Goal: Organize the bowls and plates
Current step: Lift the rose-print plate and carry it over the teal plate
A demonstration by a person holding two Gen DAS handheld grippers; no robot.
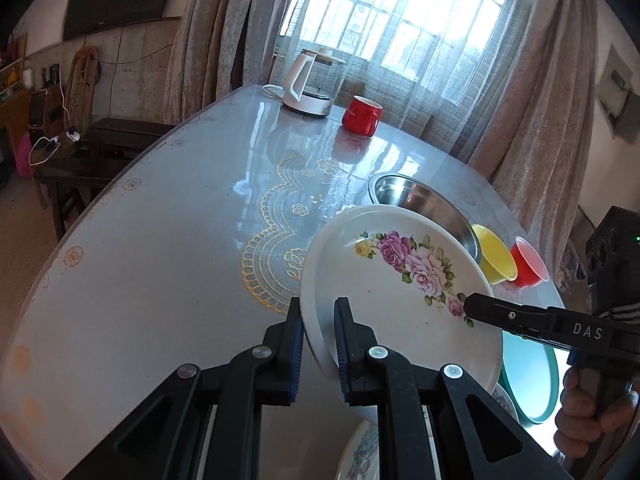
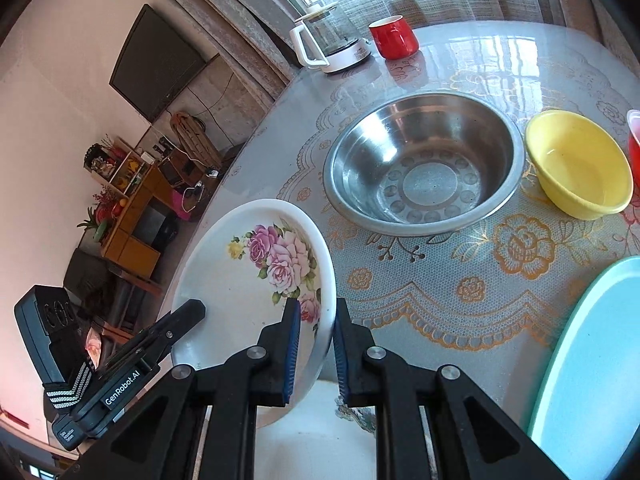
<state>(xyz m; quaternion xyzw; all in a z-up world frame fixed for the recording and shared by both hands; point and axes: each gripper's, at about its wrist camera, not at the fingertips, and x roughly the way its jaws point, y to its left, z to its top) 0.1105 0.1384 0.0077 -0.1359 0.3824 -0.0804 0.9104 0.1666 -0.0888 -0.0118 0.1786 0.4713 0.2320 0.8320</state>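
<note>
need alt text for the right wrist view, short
Both grippers, right and left, clamp opposite rims of a white rose-printed plate lifted above a lace-patterned table. Beyond it sit a steel bowl, a yellow bowl and a turquoise plate.

Barred window (image 1: 400,12) bright – beige curtains (image 1: 208,40); dark, perhaps wall-mounted, screen (image 2: 156,64).

Table (image 2: 460,300): steel basin (image 2: 424,164), yellow bowl (image 2: 580,164), kettle (image 2: 328,44), red cup (image 2: 394,38).
</note>
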